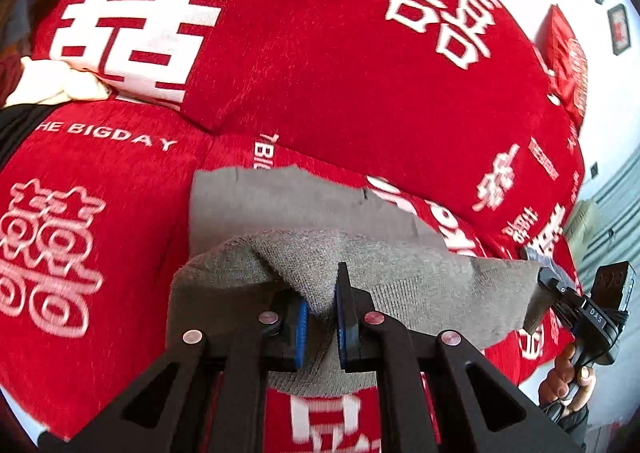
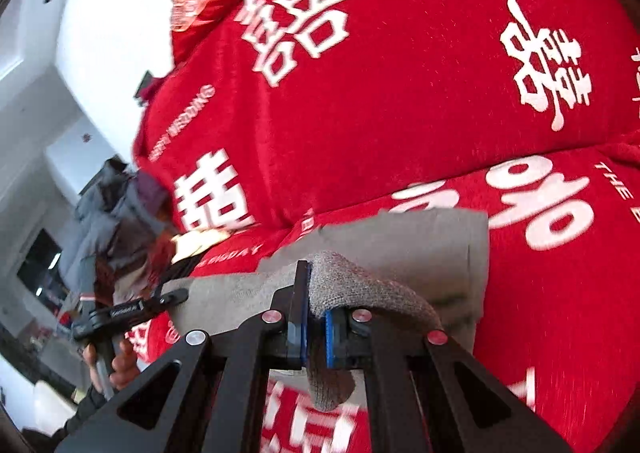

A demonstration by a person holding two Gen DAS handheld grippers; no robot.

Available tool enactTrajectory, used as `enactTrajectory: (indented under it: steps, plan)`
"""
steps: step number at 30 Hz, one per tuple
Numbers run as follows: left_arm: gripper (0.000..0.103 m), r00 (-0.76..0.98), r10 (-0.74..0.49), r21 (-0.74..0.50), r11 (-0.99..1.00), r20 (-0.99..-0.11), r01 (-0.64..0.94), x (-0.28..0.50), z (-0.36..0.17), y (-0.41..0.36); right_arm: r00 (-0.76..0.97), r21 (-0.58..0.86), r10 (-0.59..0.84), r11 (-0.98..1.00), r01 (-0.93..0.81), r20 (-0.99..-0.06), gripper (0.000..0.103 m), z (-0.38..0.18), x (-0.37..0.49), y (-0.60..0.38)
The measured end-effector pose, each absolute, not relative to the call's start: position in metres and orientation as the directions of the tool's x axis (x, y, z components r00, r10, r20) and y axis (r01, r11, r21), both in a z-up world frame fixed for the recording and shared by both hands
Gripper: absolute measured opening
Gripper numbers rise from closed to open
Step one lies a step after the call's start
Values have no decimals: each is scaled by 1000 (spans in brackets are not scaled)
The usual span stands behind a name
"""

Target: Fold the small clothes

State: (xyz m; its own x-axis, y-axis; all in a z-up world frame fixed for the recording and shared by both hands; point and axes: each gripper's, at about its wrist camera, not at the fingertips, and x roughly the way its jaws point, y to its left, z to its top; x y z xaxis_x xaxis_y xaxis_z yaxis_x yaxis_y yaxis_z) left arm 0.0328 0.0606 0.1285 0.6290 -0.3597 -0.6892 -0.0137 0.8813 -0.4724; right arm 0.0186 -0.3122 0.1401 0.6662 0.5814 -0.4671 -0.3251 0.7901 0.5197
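The grey knit garment point(image 1: 360, 273), light, limp and likely stretchy, hangs over the red printed bedcover point(image 1: 320, 73), each near corner pinched between the pressed-together jaws of the left gripper point(image 1: 322, 309) and right gripper point(image 2: 316, 317), sensible holds for folding.

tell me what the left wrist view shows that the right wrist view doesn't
Only the left wrist view shows a cream cloth bundle at the far left and a framed picture on the wall.

Only the right wrist view shows a dark screen in the room and "HAPPY WEDDING" lettering.

Both show the red bedspread and both tongs, left and right, shut on the grey knit garment.
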Motion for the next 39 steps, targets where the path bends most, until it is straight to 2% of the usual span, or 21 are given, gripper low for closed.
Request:
enactTrajectory:
  steps: [6,9,11,13,17,18,19,20,21,22,25,28,31,34,36,39]
  plan:
    - [12,557,-336,-462,882,-759,-98,122,86,61,634,511,528,827,-233,-565,6,117,119,-296]
    - [13,516,-352,-478,869,-781,-131,157,58,64,595,519,512,836,-179,-620,6,89,162,-295]
    - [14,446,-388,-507,843,-807,-183,179,31,70,535,558,519,823,-102,-667,11,60,188,-299]
    - [43,382,-433,-537,813,-816,-226,190,8,76,493,558,493,829,-18,-717,11,39,205,-305]
    - [44,422,-511,-635,736,-749,-236,185,9,95,466,601,514,798,49,-720,15,25,208,-324]
    - [55,440,-514,-646,729,-736,-229,181,15,100,477,607,516,793,47,-711,21,28,203,-328]
    - [81,466,-511,-653,725,-722,-217,173,23,106,491,614,520,788,41,-699,35,33,194,-333]
    - [94,506,-487,-649,731,-712,-211,160,32,112,508,619,521,785,29,-685,44,38,184,-337]
    - [101,540,-448,-629,749,-712,-208,148,40,115,525,611,515,791,13,-678,64,43,173,-340]
    - [101,565,-410,-594,783,-716,-185,135,48,116,544,599,506,801,-8,-669,72,49,162,-341]
    - [101,539,-392,-463,886,-745,5,99,59,93,565,504,492,851,-150,-663,72,64,131,-331]
    - [101,462,-376,-323,927,-803,193,85,50,51,515,310,422,904,-293,-746,72,62,119,-299]
    - [101,375,-401,-266,893,-836,362,92,37,2,447,224,413,881,-416,-794,72,53,124,-268]
    - [101,339,-363,-234,901,-868,366,122,21,-18,418,152,385,858,-490,-823,72,45,141,-244]
    - [101,353,-345,-227,914,-870,336,148,20,-20,414,162,388,860,-483,-823,72,44,160,-239]
    - [101,385,-365,-302,929,-848,216,189,28,-2,469,231,423,881,-412,-775,72,57,190,-251]
